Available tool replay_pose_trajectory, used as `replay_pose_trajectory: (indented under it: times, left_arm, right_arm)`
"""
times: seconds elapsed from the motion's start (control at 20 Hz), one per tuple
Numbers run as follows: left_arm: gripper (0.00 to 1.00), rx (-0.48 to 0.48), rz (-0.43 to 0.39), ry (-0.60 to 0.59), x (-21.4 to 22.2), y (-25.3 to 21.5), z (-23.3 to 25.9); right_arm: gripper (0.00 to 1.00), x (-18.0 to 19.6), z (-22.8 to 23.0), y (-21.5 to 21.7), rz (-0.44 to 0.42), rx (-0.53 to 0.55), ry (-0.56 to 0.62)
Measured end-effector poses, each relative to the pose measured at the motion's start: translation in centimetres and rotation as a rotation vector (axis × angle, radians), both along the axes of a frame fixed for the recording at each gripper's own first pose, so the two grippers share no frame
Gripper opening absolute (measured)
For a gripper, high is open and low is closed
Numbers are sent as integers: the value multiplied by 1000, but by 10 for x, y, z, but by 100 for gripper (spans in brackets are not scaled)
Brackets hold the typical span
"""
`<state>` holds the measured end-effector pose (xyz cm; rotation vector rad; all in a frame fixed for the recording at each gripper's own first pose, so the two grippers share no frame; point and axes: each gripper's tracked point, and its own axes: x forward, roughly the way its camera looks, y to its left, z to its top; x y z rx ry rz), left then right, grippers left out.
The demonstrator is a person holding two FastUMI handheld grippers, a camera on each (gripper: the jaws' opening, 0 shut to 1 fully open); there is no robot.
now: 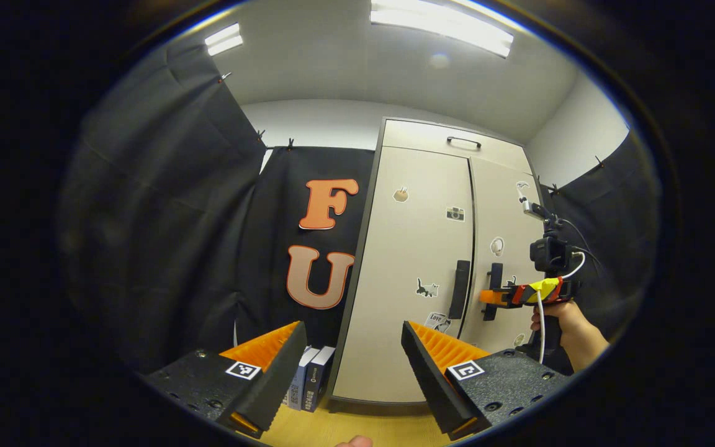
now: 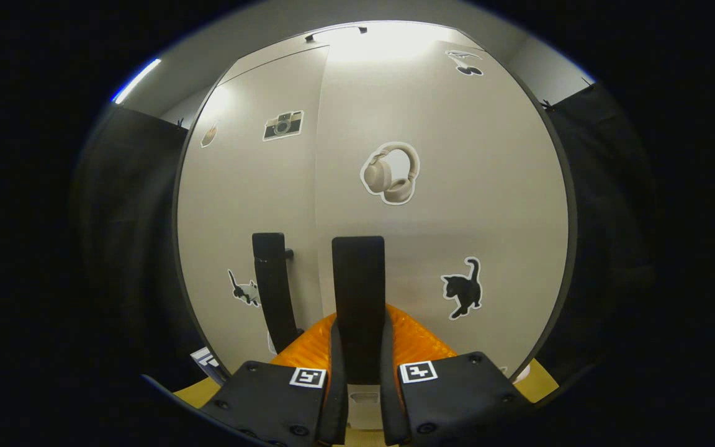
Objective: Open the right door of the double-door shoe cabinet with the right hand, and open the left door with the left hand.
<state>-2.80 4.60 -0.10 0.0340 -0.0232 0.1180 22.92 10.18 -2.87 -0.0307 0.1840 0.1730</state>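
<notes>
Beige double-door shoe cabinet (image 1: 419, 261) stands shut against the booth wall. Right tool (image 2: 360, 366), seen in the right gripper view, is clamped on the right door's black handle (image 2: 358, 292), both fingers pressing it. Left tool (image 1: 351, 360) hangs wide apart and empty, well short of the left door's handle (image 1: 459, 289).

Left gripper (image 1: 352, 357) is hanging low with jaws spread wide, gripping nothing. Right gripper (image 2: 360, 379) is reaching forward at mid height, jaws pinching in from both sides on the right door handle (image 2: 358, 298). A hand (image 1: 559, 316) is gripping the right gripper's grip from below, forearm angling down.
</notes>
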Motion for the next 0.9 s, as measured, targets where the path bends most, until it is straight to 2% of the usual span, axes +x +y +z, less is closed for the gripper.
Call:
replay_pose_trajectory:
  times: [0.35,0.55,0.65,0.9]
  left_arm:
    - [94,-8,-16,6,-3,-7,-2]
    - [94,-5,-17,11,-5,-6,-3]
    - [94,-2,-12,10,-5,-5,-3]
    - [94,2,-9,13,-2,-5,-4]
  right_arm:
    - [30,-30,5,-8,110,-23,25]
    - [30,-45,9,-11,165,59,57]
    - [31,-50,9,-14,181,74,67]
    - [31,-61,11,-22,185,18,55]
